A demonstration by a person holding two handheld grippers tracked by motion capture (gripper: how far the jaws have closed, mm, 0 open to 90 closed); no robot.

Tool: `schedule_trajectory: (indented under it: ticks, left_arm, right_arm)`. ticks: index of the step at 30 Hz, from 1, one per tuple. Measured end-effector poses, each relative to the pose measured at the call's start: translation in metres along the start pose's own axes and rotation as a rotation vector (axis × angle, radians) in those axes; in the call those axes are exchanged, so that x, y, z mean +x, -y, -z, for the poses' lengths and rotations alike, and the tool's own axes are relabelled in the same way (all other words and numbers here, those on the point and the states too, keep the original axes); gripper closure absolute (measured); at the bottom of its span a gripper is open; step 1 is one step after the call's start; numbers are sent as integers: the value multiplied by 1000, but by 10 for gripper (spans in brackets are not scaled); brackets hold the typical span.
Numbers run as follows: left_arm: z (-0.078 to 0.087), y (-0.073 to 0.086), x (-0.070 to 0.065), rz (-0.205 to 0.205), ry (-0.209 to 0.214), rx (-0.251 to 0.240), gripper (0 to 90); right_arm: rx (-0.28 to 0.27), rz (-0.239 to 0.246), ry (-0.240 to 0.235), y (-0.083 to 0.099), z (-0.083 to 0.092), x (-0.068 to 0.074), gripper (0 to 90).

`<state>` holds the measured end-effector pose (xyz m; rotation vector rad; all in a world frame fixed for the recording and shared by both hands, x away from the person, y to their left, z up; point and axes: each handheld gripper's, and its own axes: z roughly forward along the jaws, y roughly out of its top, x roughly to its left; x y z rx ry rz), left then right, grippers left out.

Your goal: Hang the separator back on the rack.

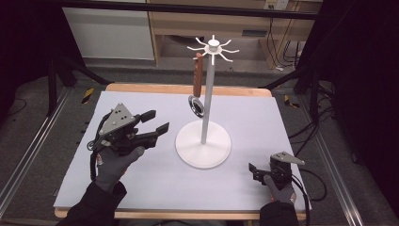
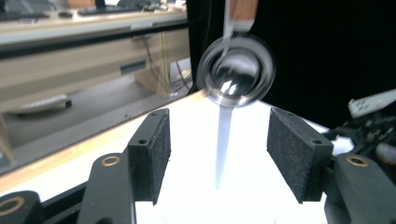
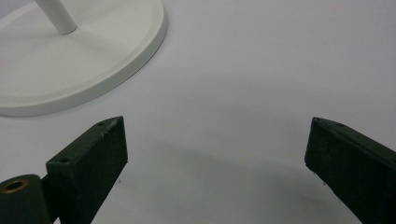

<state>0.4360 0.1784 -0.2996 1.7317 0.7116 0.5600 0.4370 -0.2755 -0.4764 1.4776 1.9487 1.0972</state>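
A white hook stand (image 1: 206, 113) rises from a round base (image 1: 203, 147) in the middle of the white mat. A small metal ladle (image 1: 196, 105) with a brown wooden handle hangs from one of its top hooks. My left gripper (image 1: 159, 121) is held above the mat to the left of the stand, open, its jaws pointing at the pole with nothing between them. In the left gripper view the ladle's bowl (image 2: 235, 72) hangs blurred beyond the open gripper (image 2: 218, 140). My right gripper (image 1: 252, 170) rests low at the front right, open and holding nothing. The stand's base (image 3: 70, 60) lies ahead of this gripper (image 3: 217, 149).
The white mat (image 1: 141, 188) covers a wooden table whose back edge (image 1: 188, 88) shows behind the stand. Black frame legs stand at both sides of the table. Cables trail on the floor at the right. A wooden desk stands behind.
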Motion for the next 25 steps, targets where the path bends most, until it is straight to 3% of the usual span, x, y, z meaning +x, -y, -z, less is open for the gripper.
schedule_trajectory:
  ticks: [8,17,25]
  left_arm:
    - [7,50,25,52,-54,92,377]
    - [12,109,60,135,-163,208,371]
    - [20,142,79,169,-256,241,363]
  right_arm:
    - [-1,1,7,1,0,-1,61]
    - [4,-6,10,2,0,-1,61]
    - [9,-7,9,2,-1,-2,61]
